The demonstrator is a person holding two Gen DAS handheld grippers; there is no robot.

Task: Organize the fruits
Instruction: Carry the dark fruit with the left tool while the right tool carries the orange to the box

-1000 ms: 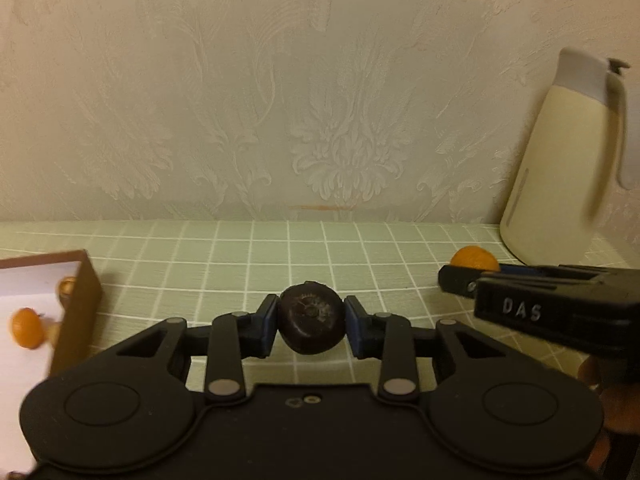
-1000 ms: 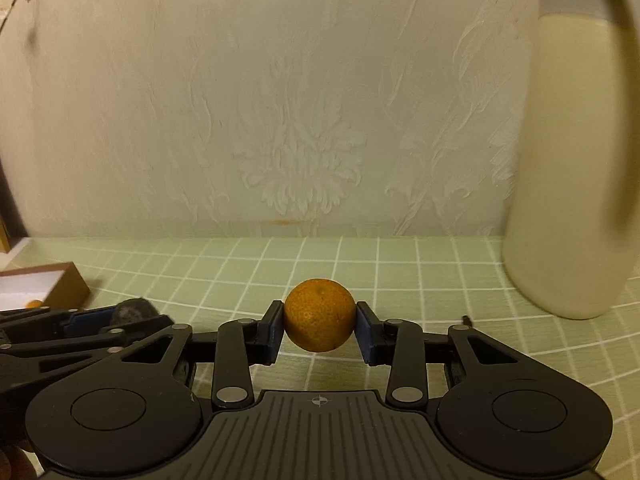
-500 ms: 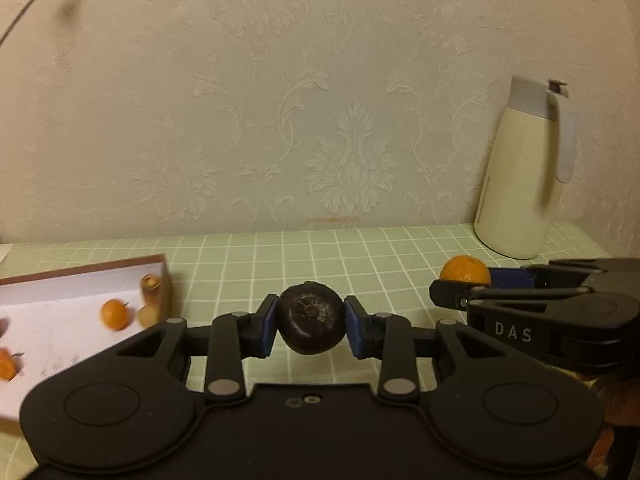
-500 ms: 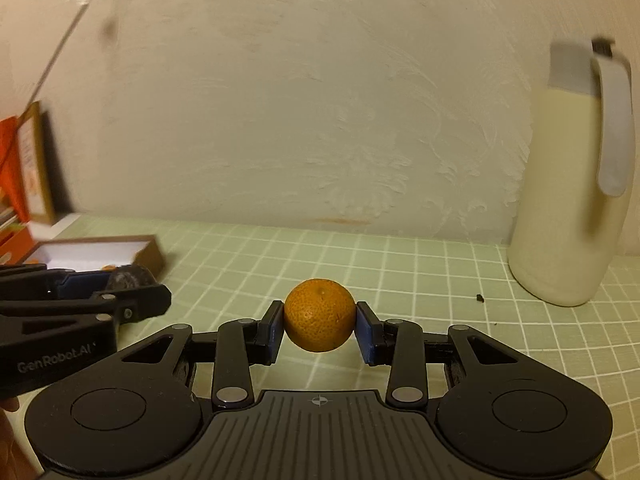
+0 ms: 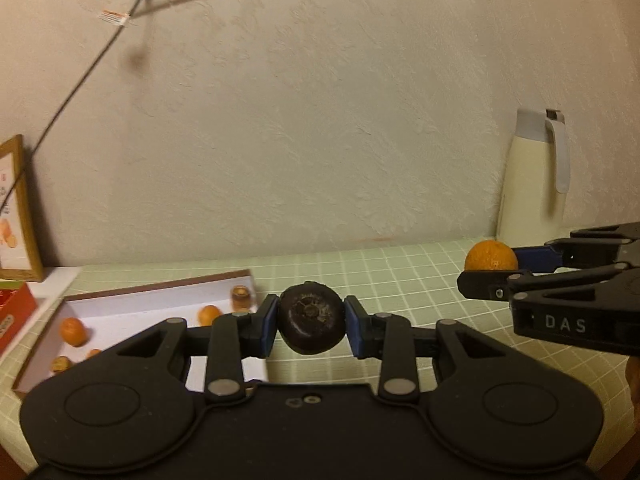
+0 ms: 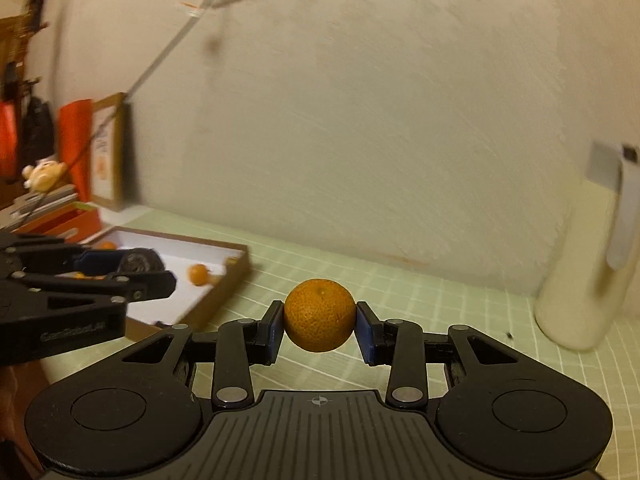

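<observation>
Left claw (image 5: 311,324) clamps a dark fruit (image 5: 311,322); right claw (image 6: 320,316) clamps an orange (image 6: 320,314). Box (image 5: 160,288) lies ahead-left of both claws, left 1 nearer, so it likely drops 1st.

The right gripper (image 5: 490,276), seen in the left wrist view at three o'clock, carries the white letters "DAS" on the black side of its body. In the right wrist view the left gripper (image 6: 138,266), at nine o'clock, bears pale lettering on its black flank that reads "GenRobot.AI", somewhat blurred. The framed picture (image 5: 16,212) leaning on the wall at nine o'clock and the tag on the power cord (image 5: 114,17) at eleven o'clock show print too small to read.
</observation>
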